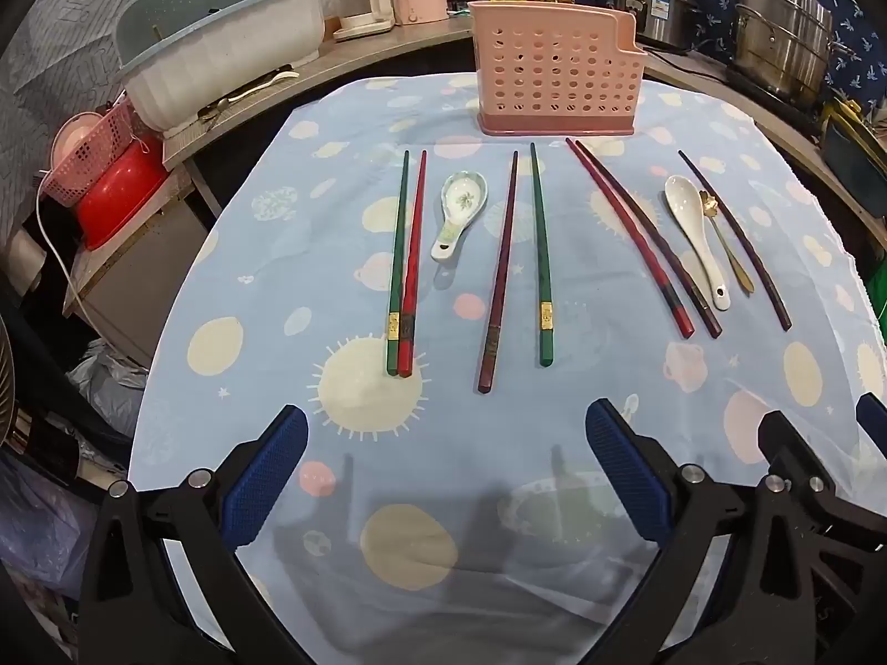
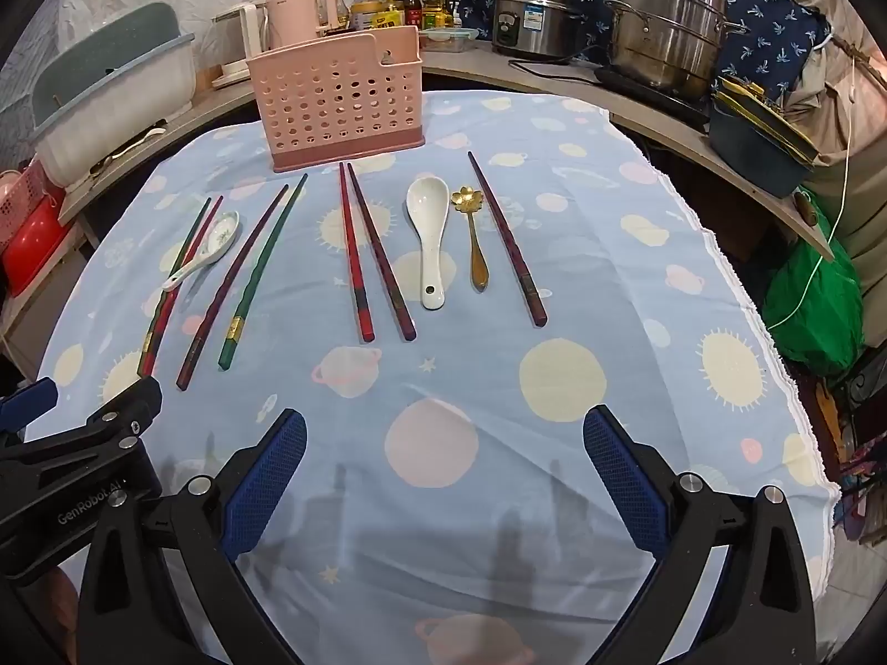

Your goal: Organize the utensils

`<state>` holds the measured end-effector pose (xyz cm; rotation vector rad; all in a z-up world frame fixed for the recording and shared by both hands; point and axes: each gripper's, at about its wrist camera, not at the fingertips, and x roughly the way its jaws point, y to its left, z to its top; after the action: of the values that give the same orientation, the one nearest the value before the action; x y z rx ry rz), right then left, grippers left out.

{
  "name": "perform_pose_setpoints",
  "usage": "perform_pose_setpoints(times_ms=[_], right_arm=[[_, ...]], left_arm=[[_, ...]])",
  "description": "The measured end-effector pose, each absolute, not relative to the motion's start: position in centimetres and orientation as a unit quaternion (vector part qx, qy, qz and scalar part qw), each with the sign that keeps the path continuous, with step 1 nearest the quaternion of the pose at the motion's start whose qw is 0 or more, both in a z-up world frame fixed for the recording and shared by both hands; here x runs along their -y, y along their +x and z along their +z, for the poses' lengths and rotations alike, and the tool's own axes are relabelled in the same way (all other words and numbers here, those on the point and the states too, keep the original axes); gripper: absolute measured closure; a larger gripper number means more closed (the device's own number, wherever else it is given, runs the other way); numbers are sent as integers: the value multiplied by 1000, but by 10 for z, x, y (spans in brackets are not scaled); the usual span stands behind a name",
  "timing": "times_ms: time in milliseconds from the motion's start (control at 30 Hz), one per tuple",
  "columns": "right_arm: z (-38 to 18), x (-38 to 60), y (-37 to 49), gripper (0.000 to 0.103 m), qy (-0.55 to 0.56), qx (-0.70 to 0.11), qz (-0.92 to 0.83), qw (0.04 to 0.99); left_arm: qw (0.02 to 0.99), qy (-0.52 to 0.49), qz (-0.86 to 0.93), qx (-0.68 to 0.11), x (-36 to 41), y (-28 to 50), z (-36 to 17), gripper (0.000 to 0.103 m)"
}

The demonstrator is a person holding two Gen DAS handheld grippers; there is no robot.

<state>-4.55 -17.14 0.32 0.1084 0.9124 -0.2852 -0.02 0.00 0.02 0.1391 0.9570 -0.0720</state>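
"GenRobot.AI" printed white on left gripper (image 2: pixel 33 404) black body; other labels unreadable

Bright even indoor light, soft shadows on the tabletop (image 1: pixel 266 288) below the jaws, sharp centre, strong fisheye bending, dark vignette at corners

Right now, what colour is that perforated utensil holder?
Pink, with a darker pink base; clearest in the left wrist view.
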Motion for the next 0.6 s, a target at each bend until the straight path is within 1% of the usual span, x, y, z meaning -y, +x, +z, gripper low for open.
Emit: perform_pose_setpoints(times_ms=[467,600], right_arm=[[4,168,-46,6,54,-438,-137,887],[8,169,-46,6,54,-437,-138,887]], left_arm=[[884,64,-35,-462,3,3,1,7],[886,60,-35,-459,-1,-2,8,7]])
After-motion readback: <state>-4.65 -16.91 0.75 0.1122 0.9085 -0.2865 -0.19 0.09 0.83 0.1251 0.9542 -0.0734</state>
